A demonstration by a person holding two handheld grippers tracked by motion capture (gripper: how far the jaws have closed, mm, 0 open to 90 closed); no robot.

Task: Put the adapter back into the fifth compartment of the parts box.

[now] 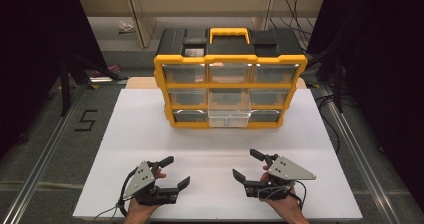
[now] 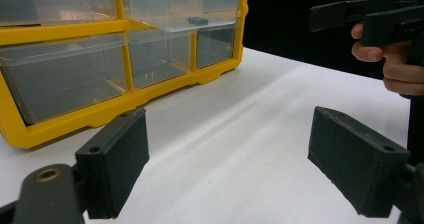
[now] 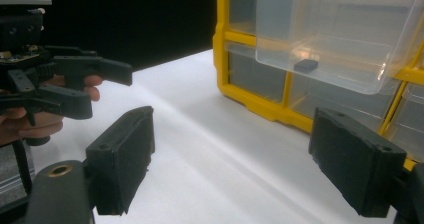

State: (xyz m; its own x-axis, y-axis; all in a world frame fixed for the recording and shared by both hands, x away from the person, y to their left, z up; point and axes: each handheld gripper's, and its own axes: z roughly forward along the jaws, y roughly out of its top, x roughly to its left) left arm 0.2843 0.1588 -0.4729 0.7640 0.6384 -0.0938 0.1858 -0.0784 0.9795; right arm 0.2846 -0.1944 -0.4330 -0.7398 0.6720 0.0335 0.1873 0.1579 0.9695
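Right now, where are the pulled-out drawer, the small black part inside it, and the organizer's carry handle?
pulled-out drawer [image 1: 229,115]: high view, its clear front wall.
small black part [image 3: 306,65]: right gripper view, its top face.
carry handle [image 1: 229,32]: high view, the yellow grip bar.

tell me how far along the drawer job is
Done: one clear drawer of the yellow organizer is pulled out, a small black part inside. In hand: nothing; the left gripper and right gripper hover open over the white table. Probably left: handling the part or closing the drawer.
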